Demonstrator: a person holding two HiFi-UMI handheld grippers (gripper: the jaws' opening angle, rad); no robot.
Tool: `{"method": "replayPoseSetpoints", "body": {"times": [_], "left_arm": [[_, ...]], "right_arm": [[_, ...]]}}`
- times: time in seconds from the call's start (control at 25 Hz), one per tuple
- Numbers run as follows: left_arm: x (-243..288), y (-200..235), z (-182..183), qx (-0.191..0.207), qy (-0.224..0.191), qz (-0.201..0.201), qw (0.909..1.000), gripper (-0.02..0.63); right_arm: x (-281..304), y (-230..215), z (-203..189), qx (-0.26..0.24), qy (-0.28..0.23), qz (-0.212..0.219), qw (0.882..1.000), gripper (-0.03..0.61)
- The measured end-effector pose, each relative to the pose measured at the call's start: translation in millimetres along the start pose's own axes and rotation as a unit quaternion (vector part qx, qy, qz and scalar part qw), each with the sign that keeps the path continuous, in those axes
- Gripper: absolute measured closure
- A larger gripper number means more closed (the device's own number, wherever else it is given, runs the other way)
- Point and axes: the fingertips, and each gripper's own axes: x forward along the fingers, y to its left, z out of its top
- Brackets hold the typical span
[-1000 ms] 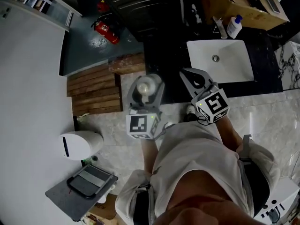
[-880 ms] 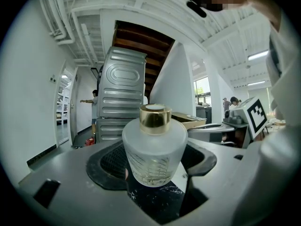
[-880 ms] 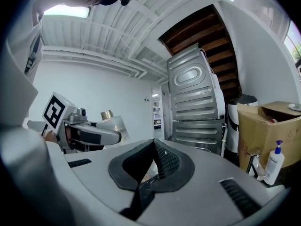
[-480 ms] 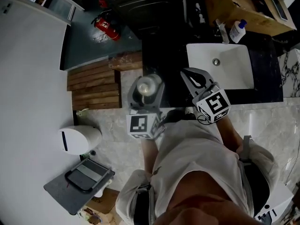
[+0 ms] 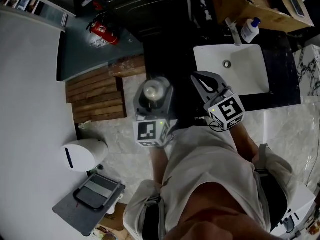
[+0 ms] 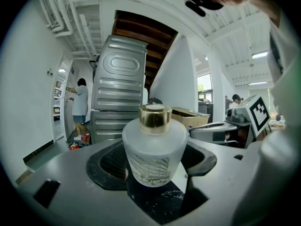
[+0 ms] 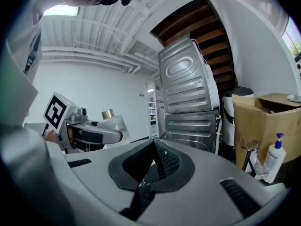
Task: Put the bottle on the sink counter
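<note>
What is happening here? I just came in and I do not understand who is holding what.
A person holds a gripper in each hand. The left gripper is shut on a frosted bottle with a gold cap, held upright in the air. The right gripper has its jaws together and carries nothing. The dark sink counter with its white basin lies just ahead; the bottle is not yet set down on it.

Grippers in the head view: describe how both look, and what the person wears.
Both the left gripper and right gripper have grey plastic bodies tapering into two jaws lined with black mesh-textured pads. Each carries a white cube printed with black square markers, the left cube and the right cube. The person wears a pale short-sleeved shirt.
</note>
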Motion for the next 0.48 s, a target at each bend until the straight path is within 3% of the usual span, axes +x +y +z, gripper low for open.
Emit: {"method": "replayPoseSetpoints", "body": {"times": [0.48], "left_arm": [[54.9,48.0,-9.0,0.016,0.011,-0.033,0.9993,0.287]], "right_arm": [[55.1,-24.3,-0.1,0.011,-0.012,-0.03,0.999,0.58]]}}
